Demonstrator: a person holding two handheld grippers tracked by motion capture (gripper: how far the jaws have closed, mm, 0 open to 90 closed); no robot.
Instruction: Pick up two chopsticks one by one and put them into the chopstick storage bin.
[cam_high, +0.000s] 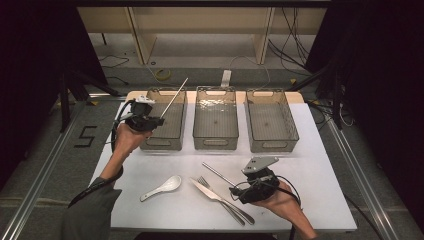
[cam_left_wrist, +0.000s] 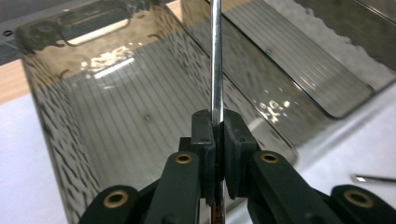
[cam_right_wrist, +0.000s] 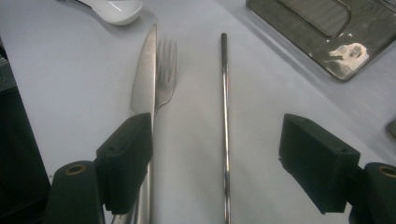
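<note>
— Where's the chopstick?
— I'm pinching one metal chopstick (cam_left_wrist: 216, 60) in the left gripper (cam_high: 159, 120) fingers, holding it over the left bin (cam_high: 176, 134).
— And the right?
— Right gripper (cam_right_wrist: 224, 154) fingers are standing spread around the second chopstick (cam_right_wrist: 224, 116) lying on the counter (cam_high: 320, 170).

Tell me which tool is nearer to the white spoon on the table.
Right. The right tool hovers low over the knife just beside the spoon; the left tool is farther back, at the left bin, gripping a metal chopstick.
</note>
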